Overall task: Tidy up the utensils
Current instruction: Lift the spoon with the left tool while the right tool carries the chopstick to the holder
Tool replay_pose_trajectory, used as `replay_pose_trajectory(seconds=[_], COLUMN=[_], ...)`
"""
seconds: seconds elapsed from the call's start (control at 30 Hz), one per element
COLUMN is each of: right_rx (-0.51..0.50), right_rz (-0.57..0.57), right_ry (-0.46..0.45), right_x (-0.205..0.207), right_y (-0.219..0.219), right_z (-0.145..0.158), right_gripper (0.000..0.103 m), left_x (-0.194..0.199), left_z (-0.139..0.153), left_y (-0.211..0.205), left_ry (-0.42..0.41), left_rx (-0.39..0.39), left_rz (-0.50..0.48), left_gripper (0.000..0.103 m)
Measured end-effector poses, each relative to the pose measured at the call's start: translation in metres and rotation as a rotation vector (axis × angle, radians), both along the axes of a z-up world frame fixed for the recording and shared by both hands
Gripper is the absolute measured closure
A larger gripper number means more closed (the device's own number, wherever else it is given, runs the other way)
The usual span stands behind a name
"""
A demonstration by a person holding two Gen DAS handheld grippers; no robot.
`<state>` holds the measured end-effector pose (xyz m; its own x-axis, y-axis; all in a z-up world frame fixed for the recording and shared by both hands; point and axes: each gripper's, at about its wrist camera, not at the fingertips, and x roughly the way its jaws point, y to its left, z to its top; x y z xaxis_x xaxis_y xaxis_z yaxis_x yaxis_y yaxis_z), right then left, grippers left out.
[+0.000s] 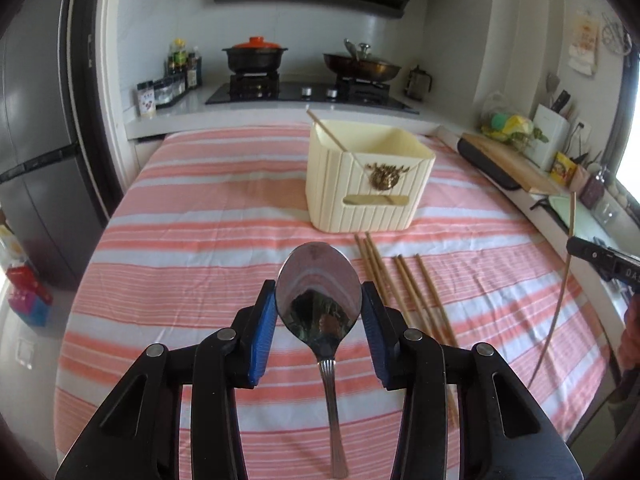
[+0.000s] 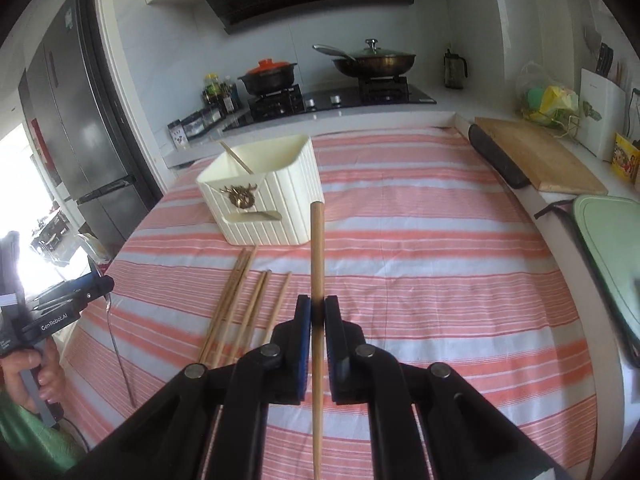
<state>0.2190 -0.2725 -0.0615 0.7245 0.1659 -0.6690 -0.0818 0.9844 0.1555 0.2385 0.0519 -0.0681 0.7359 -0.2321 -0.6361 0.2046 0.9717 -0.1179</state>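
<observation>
My left gripper (image 1: 319, 294) is shut on a metal spoon (image 1: 320, 292), bowl up and handle hanging down, above the striped cloth. My right gripper (image 2: 317, 310) is shut on a wooden chopstick (image 2: 317, 248), held upright; it also shows in the left wrist view (image 1: 560, 296). A cream utensil box (image 1: 366, 176) stands ahead with one chopstick (image 1: 326, 130) leaning inside it; the box also shows in the right wrist view (image 2: 264, 194). Several loose chopsticks (image 1: 404, 292) lie on the cloth in front of the box, also in the right wrist view (image 2: 244, 304).
The table carries a pink striped cloth (image 1: 224, 216). A wooden cutting board (image 2: 536, 156) and a green tray (image 2: 612, 248) lie along the right counter. A stove with a pot (image 1: 256, 56) and a pan (image 1: 362, 65) stands behind. A fridge (image 1: 36, 152) is at the left.
</observation>
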Motion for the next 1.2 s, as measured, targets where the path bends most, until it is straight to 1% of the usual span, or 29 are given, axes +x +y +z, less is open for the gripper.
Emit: replay_pose_trajectory(seconds=[0.13, 0.3, 0.43, 0.57, 0.77, 0.9, 0.97, 1.07, 1.2], right_rx=[-0.012, -0.024, -0.017, -0.013, 0.008, -0.004, -0.004, -0.013, -0.006], right_rz=[0.004, 0.000, -0.010, -0.009, 0.043, 0.080, 0.090, 0.102, 0.115], right_ry=[-0.089, -0.172, -0.204, -0.215, -0.162, -0.147, -0.166, -0.219, -0.298], right_x=[-0.026, -0.041, -0.040, -0.032, -0.001, 0.030, 0.047, 0.076, 0.117], right_y=[0.004, 0.007, 0.007, 0.005, 0.010, 0.018, 0.023, 0.033, 0.047], right_z=[0.020, 0.034, 0.043, 0.052, 0.060, 0.071, 0.084, 0.108, 0.141], right_gripper=[0.096, 0.096, 0.096, 0.096, 0.096, 0.096, 0.096, 0.096, 0.096], left_x=[-0.016, -0.022, -0.020, -0.013, 0.014, 0.039, 0.053, 0.079, 0.121], left_z=[0.022, 0.041, 0.051, 0.060, 0.079, 0.103, 0.119, 0.143, 0.170], left_y=[0.000, -0.006, -0.008, -0.006, -0.005, -0.005, -0.006, -0.007, -0.008], left_ry=[-0.049, -0.085, -0.097, -0.096, -0.081, -0.102, -0.131, -0.178, -0.224], left_rx=[-0.036, -0.051, -0.046, -0.056, -0.078, -0.079, -0.075, -0.070, -0.088], left_rz=[-0.011, -0.033, -0.044, -0.053, -0.079, -0.089, -0.089, -0.076, -0.043], left_gripper=[0.061, 0.062, 0.062, 0.062, 0.062, 0.062, 0.062, 0.062, 0.062])
